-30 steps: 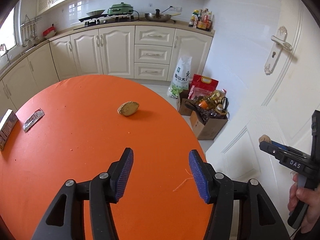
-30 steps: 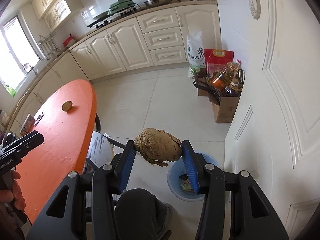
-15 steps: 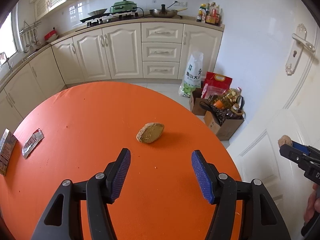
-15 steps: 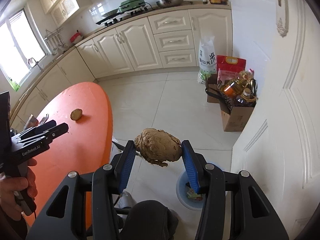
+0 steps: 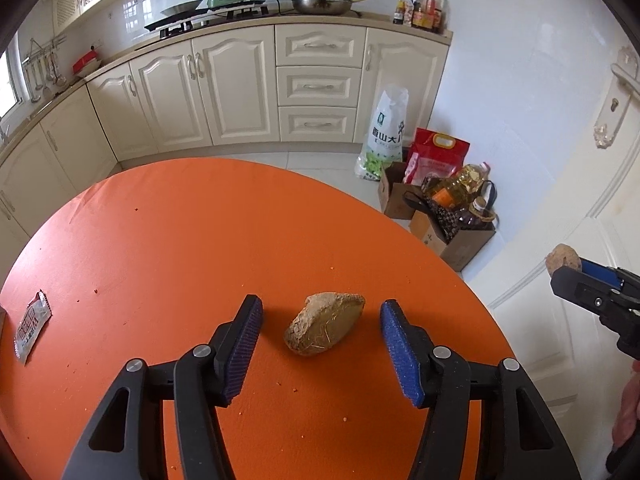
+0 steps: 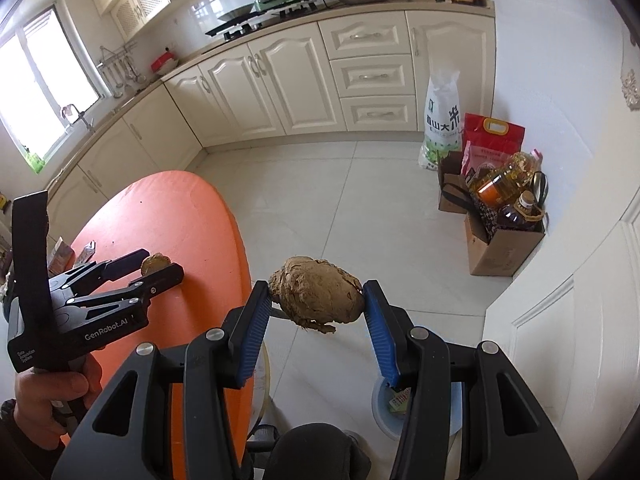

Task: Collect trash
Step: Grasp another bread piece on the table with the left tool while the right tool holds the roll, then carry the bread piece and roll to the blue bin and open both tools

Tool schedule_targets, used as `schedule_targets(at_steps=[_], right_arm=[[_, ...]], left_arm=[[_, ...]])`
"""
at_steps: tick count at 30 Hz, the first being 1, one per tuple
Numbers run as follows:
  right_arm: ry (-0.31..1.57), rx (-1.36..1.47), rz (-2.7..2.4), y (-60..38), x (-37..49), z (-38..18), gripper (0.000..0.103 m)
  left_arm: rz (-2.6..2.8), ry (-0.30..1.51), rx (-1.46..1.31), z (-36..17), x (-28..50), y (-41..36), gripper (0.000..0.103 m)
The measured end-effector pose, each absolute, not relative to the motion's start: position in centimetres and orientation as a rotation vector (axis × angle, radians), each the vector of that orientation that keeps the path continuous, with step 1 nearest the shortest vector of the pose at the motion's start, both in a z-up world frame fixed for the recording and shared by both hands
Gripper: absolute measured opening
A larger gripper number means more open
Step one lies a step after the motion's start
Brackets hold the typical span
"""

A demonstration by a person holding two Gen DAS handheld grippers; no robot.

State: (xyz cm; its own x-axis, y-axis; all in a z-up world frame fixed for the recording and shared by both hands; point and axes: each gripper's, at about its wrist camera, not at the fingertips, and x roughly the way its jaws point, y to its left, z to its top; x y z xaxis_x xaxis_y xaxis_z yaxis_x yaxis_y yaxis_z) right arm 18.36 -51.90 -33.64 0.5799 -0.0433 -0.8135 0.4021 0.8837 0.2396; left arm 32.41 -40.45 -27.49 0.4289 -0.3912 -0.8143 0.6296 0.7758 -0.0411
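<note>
Brown root scrap [image 5: 324, 323], lying near the orange bench's [image 5: 180, 248] right edge, is straddled by the spread left gripper [image 5: 320, 344]. Another lump [image 6: 316, 295] is pinched by the right gripper [image 6: 316, 312], seemingly above a blue bin [image 6: 384, 414]; closing comes next.

The left gripper [image 5: 320, 336] hangs over the orange table [image 5: 180, 240], jaws spread wide on either side of a brown food scrap [image 5: 324, 330], neither pad touching it; a wrapper [image 5: 32, 324] lies at the table's left edge; the right gripper [image 5: 576, 276] shows at far right, pinching a brown lump [image 5: 562, 258].
</note>
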Motion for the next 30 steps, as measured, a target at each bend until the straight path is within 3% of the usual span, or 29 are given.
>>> schedule_targets(at_steps=[2,8,30], right_arm=[[0.922,0.430,-0.269,-52.1,18.4,-33.7,0.048],[0.916,0.433,-0.272,-51.9,17.5,-33.8,0.048],[0.848,0.471,-0.384,-53.7,7.1,-31.3,0.048]], left_arm=[[-0.651,0.924,0.276,-27.4,32.8,-40.2,0.033],[-0.673,0.922,0.251,-27.2,32.8,-39.5,0.024],[-0.813,0.847,0.215,-22.2,20.2,-35.8,0.023]])
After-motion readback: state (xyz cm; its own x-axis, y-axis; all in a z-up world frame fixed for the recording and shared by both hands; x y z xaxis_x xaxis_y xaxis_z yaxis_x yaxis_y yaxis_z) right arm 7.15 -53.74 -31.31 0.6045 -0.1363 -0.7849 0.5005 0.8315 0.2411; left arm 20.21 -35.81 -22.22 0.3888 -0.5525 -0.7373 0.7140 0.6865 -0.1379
